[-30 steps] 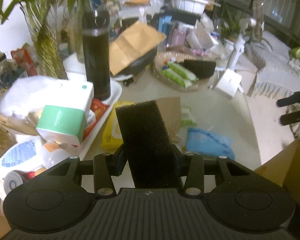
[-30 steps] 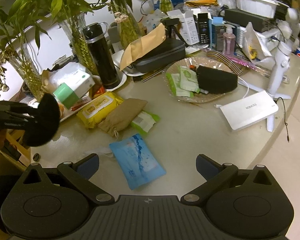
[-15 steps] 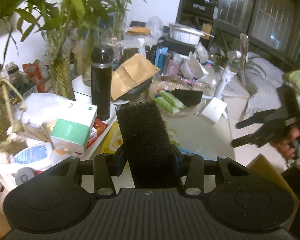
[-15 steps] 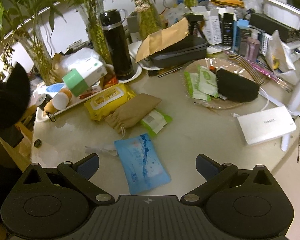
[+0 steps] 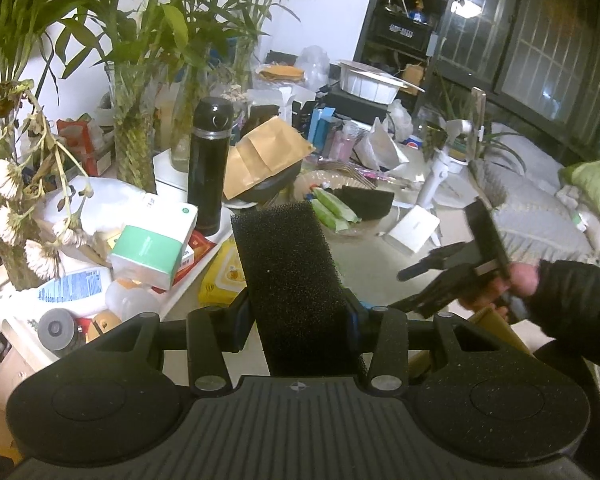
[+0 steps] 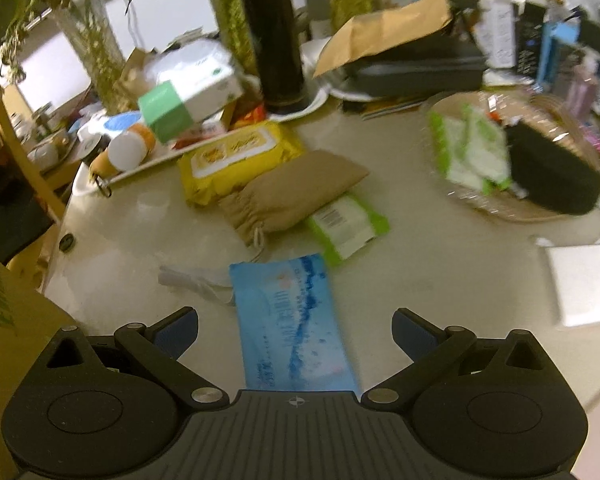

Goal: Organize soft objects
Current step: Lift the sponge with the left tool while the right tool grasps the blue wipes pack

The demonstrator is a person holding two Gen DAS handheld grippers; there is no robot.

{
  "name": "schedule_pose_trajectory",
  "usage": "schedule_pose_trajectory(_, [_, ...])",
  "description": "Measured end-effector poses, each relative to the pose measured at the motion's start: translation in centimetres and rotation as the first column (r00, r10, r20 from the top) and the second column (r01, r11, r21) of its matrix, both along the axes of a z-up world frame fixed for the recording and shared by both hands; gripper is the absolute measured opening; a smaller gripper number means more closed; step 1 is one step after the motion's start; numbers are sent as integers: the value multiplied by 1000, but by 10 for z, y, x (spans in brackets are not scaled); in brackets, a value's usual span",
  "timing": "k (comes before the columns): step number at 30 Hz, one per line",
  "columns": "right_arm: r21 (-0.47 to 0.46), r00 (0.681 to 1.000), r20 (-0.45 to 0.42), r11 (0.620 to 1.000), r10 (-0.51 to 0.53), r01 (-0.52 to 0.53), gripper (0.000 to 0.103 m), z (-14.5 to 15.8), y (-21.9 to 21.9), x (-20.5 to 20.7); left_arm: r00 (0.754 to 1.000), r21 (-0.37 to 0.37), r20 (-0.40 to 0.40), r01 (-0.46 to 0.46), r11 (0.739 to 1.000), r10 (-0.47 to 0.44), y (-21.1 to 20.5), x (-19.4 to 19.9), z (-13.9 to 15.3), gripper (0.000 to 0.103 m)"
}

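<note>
Meanwhile, the left gripper (image 5: 296,312) is clamped on a black foam sponge (image 5: 290,280), held upright above the cluttered table (image 6: 440,280), its top level with the wicker basket (image 5: 364,232) beyond. The right gripper (image 6: 296,328), jaws spread wide and holding nothing, hangs low over a blue wipes packet (image 6: 296,328) that lies flat on the tabletop between its fingers; the packet's white lettering is too blurred to read. Beside it lie a tan drawstring pouch (image 6: 296,196), a green packet (image 6: 348,228) showing a barcode label, and a yellow wipes pack (image 6: 236,160). Another black sponge (image 6: 556,172) and green packets (image 6: 472,148) sit in the basket. A green-and-white tissue box (image 5: 156,240) stands near a black flask (image 5: 206,168). Green print on the cardboard box (image 6: 4,320) at left is not legible.
</note>
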State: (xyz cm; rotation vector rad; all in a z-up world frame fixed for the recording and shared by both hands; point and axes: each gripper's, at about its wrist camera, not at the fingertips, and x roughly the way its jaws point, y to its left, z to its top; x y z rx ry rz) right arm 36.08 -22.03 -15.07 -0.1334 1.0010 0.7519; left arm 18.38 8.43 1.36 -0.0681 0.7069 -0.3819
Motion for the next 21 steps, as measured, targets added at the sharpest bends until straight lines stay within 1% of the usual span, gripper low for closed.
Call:
schedule_pose_trajectory(5, [-16, 999, -26, 999, 44, -44, 100, -22, 17, 4, 1000, -44, -26, 10, 999, -11, 2, -2, -1, 43])
schedule_pose_trajectory(6, [-28, 998, -25, 998, 58, -58, 97, -26, 21, 4, 1000, -41, -23, 14, 999, -15, 1, -3, -1, 44])
schedule_pose_trajectory(10, [-86, 995, -13, 992, 96, -97, 95, -39, 32, 4, 999, -41, -26, 25, 999, -26, -1, -5, -2, 44])
schedule_pose_trajectory(13, [-117, 995, -20, 988, 101, -103, 90, -48, 36, 8, 999, -40, -31, 27, 999, -28, -2, -6, -4, 44])
schedule_pose_trajectory(15, [-139, 994, -22, 985, 103, -105, 89, -53, 39, 9, 999, -41, -35, 28, 999, -30, -3, -6, -6, 43])
schedule_pose_trajectory(17, [-165, 994, -4, 980, 111, -110, 86, -54, 42, 8, 999, -39, -38, 28, 999, -30, -3, -6, -6, 44])
schedule_pose_trajectory(19, [-200, 993, 15, 974, 114, -109, 72, -53, 45, 5, 999, -38, -41, 27, 999, -28, -3, -7, -7, 44])
schedule_pose_trajectory(20, [-203, 993, 25, 974, 111, -104, 72, -52, 44, 5, 999, -39, -43, 25, 999, -26, -3, -7, -7, 44])
schedule_pose_trajectory(21, [-198, 995, 13, 976, 101, -96, 70, -51, 43, 7, 999, -37, -47, 19, 999, -21, -4, -7, -7, 44])
